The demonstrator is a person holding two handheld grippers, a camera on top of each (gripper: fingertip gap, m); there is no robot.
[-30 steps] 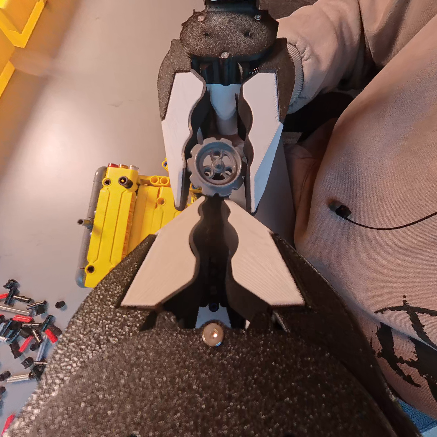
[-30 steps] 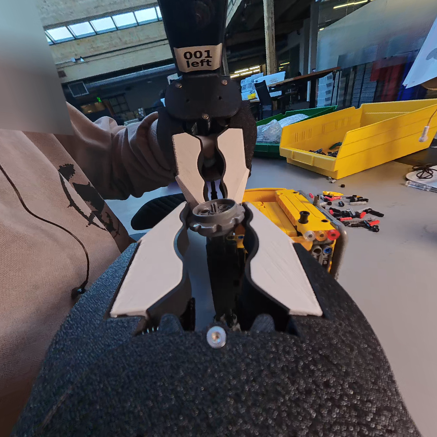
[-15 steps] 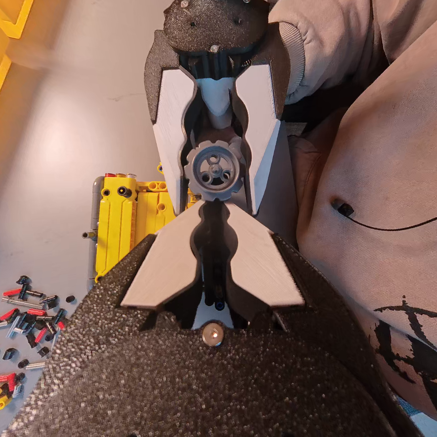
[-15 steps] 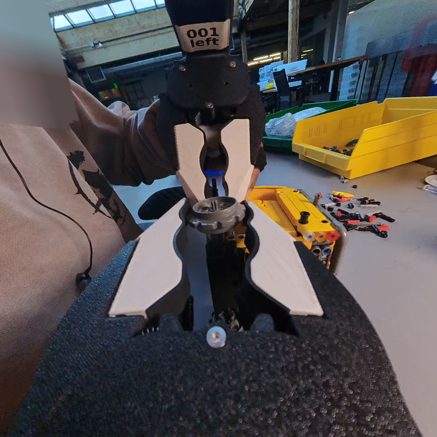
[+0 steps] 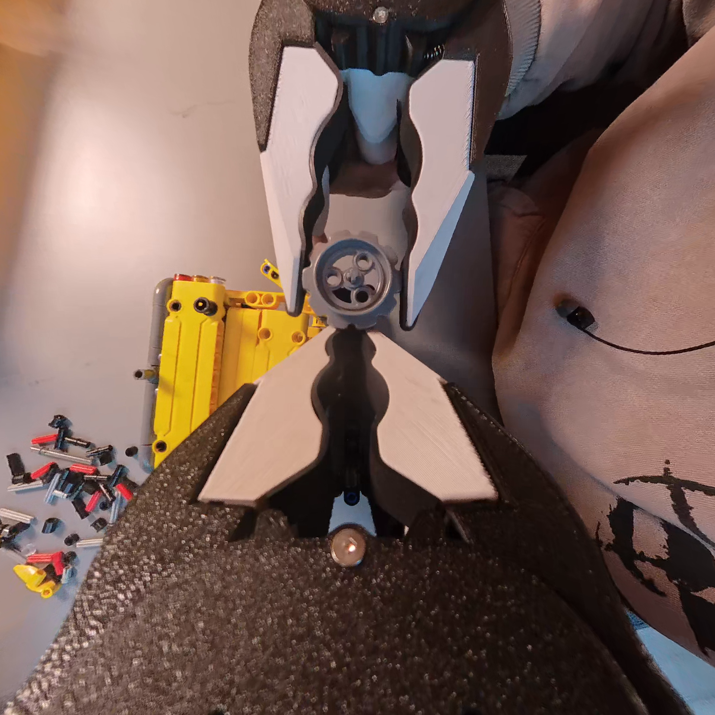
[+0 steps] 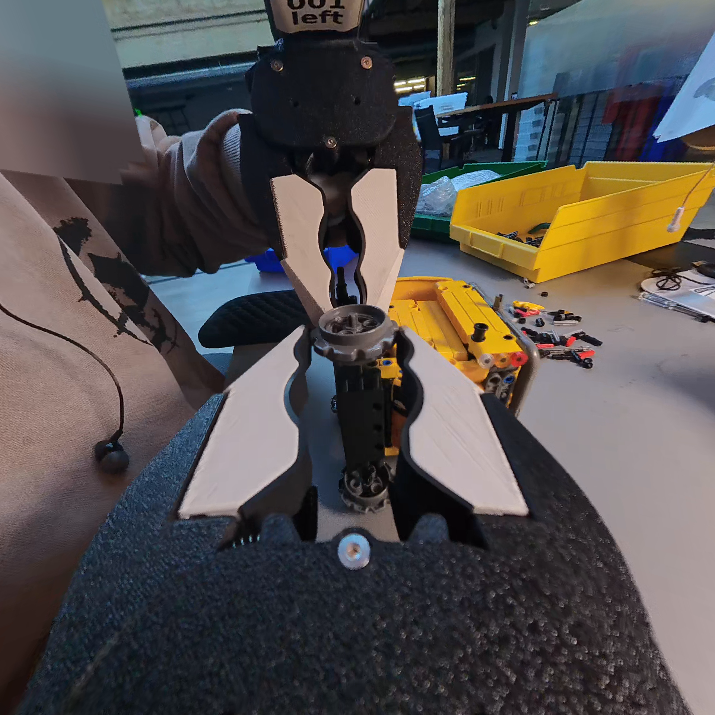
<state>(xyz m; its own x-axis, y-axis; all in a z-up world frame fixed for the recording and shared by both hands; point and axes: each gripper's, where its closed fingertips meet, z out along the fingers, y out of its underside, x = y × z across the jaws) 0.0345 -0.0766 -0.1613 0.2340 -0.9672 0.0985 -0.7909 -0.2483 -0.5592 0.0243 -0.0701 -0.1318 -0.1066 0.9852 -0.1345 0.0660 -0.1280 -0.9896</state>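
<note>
As two hand-held tools meet nose to nose above the grey tabletop (image 6: 588, 433), the right gripper (image 6: 354, 332) stands with its pale fingers set either side of a grey toothed wheel (image 5: 350, 284), the rim seated right at the fingertips and apparently clamped there. The wheel caps a black studded beam (image 6: 363, 406), whose long axis runs from the wheel back toward the right gripper's own body and ends in a second, smaller grey wheel (image 6: 365, 487) deep between the fingers.

The first wheel's open face and hub point away from the right gripper, straight at the left gripper (image 5: 350, 333), which faces it from the opposite side. The left gripper's fingers are drawn nearly together, pinching a slim black piece (image 6: 340, 280) whose length lies along those fingers, in line with the hub. Its tip stands just in front of the wheel's face; whether it touches cannot be told. The right gripper is thus the one on the wheel, and the left is just beside it, tip to tip.

Behind the pair lies a yellow brick-built model (image 6: 456, 309) on the tabletop, with loose red, black and grey pins (image 5: 69, 479) scattered near it and a yellow bin (image 6: 561, 232) well apart.
</note>
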